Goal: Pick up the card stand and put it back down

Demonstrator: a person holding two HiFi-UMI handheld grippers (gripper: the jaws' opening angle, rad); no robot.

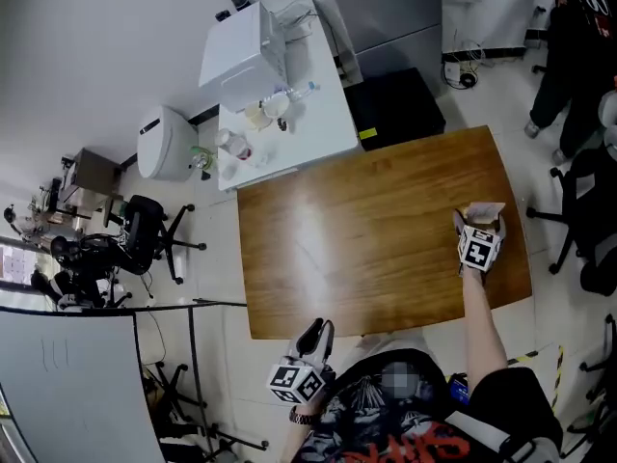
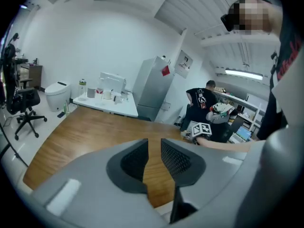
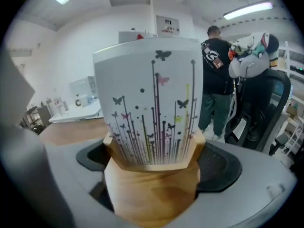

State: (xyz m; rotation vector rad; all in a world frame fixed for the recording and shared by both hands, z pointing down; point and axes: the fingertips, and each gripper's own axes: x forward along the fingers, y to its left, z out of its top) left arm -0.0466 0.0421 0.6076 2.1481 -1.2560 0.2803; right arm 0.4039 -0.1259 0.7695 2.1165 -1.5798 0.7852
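The card stand is a light wooden block holding a white card printed with butterflies and stems. It stands upright near the right edge of the brown table. My right gripper straddles it. In the right gripper view the wooden base fills the space between the wide jaws, with a dark gap on the left side, so the gripper is open. My left gripper hangs off the table's near edge, close to my body. Its jaws are shut with nothing between them.
A white desk with bottles and a white box adjoins the table's far side. Beside it are a black cabinet and a grey fridge. An office chair stands at the left. A person and another chair are at the right.
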